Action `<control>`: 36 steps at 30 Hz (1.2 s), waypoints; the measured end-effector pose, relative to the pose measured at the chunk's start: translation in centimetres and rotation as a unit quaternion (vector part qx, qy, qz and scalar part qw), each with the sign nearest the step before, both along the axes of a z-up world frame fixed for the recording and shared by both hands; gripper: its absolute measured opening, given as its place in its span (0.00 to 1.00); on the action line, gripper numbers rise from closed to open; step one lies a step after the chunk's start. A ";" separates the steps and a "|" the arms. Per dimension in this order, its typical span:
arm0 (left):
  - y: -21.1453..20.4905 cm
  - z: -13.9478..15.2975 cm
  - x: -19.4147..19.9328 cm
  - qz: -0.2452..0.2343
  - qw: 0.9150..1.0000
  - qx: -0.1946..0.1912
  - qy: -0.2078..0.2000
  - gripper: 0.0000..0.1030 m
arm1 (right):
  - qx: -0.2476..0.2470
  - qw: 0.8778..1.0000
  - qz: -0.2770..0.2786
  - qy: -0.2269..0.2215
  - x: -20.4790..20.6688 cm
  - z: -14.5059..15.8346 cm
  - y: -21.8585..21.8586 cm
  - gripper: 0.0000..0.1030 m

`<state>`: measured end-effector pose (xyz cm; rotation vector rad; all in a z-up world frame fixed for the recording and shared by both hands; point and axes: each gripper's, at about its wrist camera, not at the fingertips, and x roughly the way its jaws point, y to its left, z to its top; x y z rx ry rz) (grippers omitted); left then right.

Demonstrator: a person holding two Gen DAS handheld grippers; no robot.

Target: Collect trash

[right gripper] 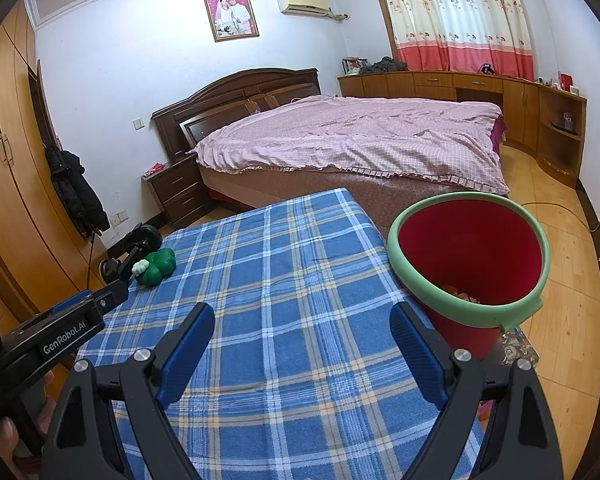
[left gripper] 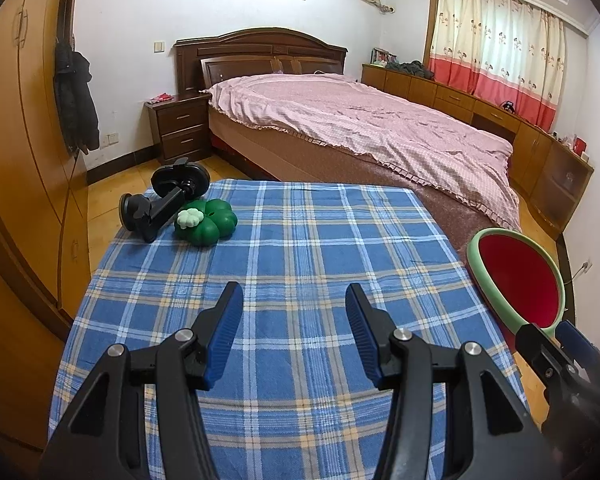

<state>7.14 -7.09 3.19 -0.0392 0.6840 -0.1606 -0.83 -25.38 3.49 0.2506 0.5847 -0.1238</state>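
Both claws hover empty over the blue plaid cloth-covered counter: left claw moderately parted, right claw spread wide. Beside the counter's right edge stands the red bucket with a pale green rim, scraps of trash at its bottom.

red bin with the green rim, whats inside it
The red bin holds a few scraps low down, orange and pale bits. Its near rim hides the rest of the bottom.
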 end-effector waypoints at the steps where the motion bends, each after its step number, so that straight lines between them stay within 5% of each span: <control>1: 0.0 0.0 0.0 0.000 1.000 0.000 0.000 0.52 | 0.000 1.000 0.000 0.000 0.0 0.0 0.1 0.89; 36: 0.3 -0.2 -0.1 0.002 1.000 0.000 0.002 0.52 | 0.000 1.000 -0.001 0.000 0.0 0.1 0.1 0.89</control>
